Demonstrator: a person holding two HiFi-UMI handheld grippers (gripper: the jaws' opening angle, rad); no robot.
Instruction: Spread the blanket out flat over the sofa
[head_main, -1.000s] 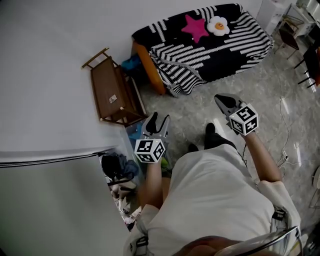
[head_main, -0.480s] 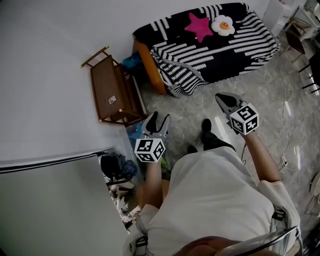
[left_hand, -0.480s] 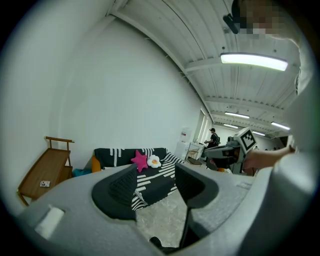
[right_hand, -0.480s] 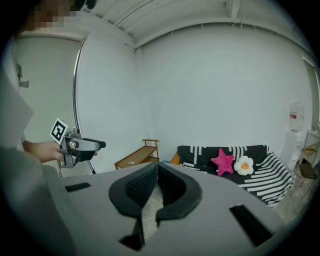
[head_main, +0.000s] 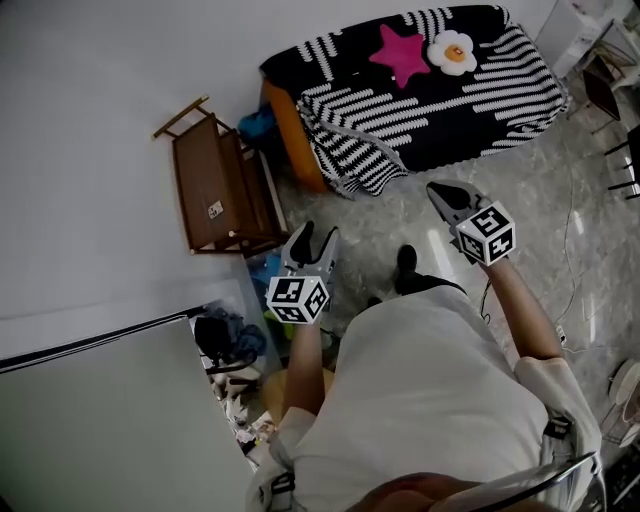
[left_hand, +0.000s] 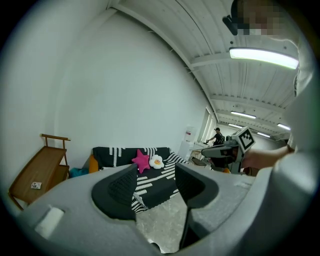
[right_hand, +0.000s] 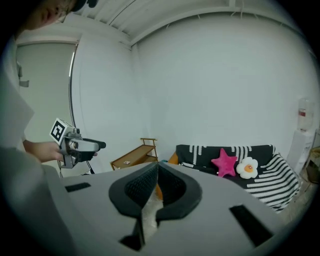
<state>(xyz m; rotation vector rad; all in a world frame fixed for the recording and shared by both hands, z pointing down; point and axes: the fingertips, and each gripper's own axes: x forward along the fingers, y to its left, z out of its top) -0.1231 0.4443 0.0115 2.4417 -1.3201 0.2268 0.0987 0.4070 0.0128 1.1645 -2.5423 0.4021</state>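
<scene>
Both tongs (head_main: 316, 238) (head_main: 441, 192) well apart from blanket (head_main: 430, 105)

The room is under even, cool indoor light. In the left gripper view a ceiling strip light (left_hand: 262, 56) glows almost white, with more strips behind it. The head view is dim and darkens toward its corners, and its glossy floor (head_main: 560, 190) carries pale glare patches. Both gripper views bend strongly at the edges inside a round black border. The left claw (left_hand: 156, 175) and right claw (right_hand: 157, 170) look soft, close to the lens.
</scene>
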